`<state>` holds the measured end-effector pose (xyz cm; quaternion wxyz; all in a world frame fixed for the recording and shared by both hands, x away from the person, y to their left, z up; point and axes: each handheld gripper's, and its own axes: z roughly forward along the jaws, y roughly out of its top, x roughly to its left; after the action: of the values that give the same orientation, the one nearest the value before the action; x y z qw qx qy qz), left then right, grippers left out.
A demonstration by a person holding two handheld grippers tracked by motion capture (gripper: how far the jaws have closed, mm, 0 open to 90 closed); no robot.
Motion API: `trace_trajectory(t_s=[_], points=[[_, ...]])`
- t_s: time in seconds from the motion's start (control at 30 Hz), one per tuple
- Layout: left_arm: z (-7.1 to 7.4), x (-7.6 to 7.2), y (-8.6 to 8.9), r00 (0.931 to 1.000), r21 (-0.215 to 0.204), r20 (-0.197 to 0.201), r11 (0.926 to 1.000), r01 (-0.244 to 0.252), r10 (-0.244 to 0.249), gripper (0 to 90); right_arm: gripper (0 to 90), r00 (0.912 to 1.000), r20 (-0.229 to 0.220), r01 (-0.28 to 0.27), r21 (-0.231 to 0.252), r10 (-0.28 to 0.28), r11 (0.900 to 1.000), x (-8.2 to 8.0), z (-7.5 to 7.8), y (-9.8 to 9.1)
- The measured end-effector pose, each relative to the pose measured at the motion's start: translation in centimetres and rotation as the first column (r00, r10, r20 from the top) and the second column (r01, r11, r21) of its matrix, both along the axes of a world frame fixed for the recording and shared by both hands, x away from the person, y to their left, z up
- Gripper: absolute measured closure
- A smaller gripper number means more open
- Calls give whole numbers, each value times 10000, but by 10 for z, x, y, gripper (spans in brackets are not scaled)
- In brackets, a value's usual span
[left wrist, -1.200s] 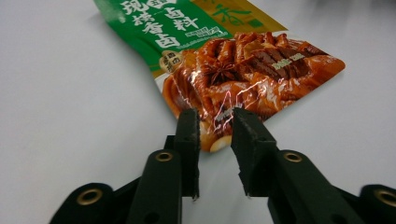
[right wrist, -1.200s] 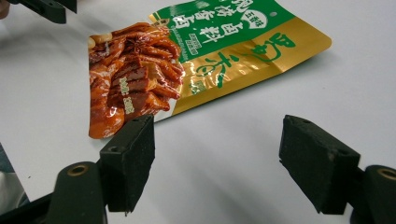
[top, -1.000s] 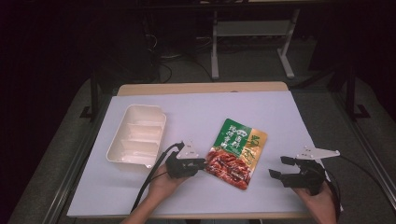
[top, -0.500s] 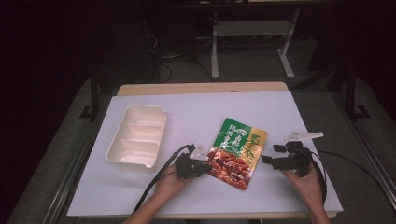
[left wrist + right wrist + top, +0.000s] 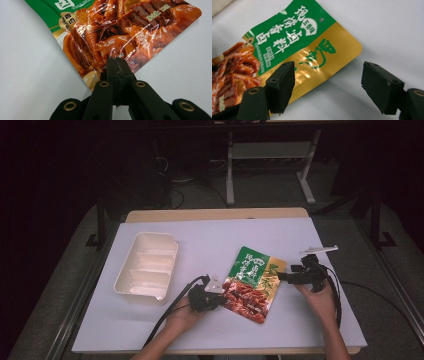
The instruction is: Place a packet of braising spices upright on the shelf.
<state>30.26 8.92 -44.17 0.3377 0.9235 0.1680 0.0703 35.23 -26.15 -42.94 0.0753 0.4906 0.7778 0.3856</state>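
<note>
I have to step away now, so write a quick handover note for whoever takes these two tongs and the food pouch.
Left tongs: shut on the near edge of the food pouch, which lies on the white table.
Right tongs: open, at the pouch's gold side edge, jaws on either side of it, not closed.
White tray: empty, left of the pouch.
Done: left grip taken.
Left: probably close the right tongs on the pouch, then handle it with both.

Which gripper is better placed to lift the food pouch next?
Left. The left gripper is already shut on the pouch edge; the right gripper is open beside its yellow corner.
</note>
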Motion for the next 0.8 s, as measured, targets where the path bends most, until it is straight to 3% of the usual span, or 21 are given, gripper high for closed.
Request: trace_trajectory(t_s=[0.1, 0.23, 0.37, 0.4, 0.5, 0.53, 0.57, 0.6, 0.67, 0.8], points=[[-1, 1, 0, 9999, -129, -122, 9999, -74, 72, 898, 267, 9995, -312, 69, 233, -62, 9997, 8, -5, 0], [-1, 1, 1, 9999, -132, -129, 9999, -70, 69, 898, 293, 9982, -598, -39, 137, 47, 9999, 15, -12, 6], [0, 1, 0, 10000, -36, -66, 10000, -15, 14, 898, 375, 9962, -744, -435, 148, 444, 9989, 15, -14, 12], [0, 0, 0, 10000, -23, -18, 10000, -16, 16, 898, 428, 9951, -735, -635, 366, 661, 9973, 14, -13, 14], [0, 0, 0, 10000, 2, 1, 10000, -14, 14, 898, 460, 9942, -736, -750, 465, 783, 9961, 13, -13, 15], [0, 0, 0, 10000, 12, 8, 10000, -11, 11, 898, 533, 9912, -750, -1019, 912, 1088, 9906, 12, -12, 15], [0, 0, 0, 10000, 5, 4, 10000, -6, 6, 898, 533, 9912, -750, -1019, 912, 1088, 9906, 12, -12, 15], [0, 0, 0, 10000, -4, -6, 10000, -5, 5, 898, 586, 9882, -744, -1225, 1392, 1338, 9827, 11, -11, 17], [0, 0, 0, 10000, -19, -21, 10000, -12, 12, 898, 613, 9836, -822, -1469, 1507, 1605, 9776, 10, -11, 20], [0, 0, 0, 10000, 3, -3, 10000, -3, 3, 898, 626, 9812, -1024, -1483, 1435, 1637, 9785, 12, -14, 24]])
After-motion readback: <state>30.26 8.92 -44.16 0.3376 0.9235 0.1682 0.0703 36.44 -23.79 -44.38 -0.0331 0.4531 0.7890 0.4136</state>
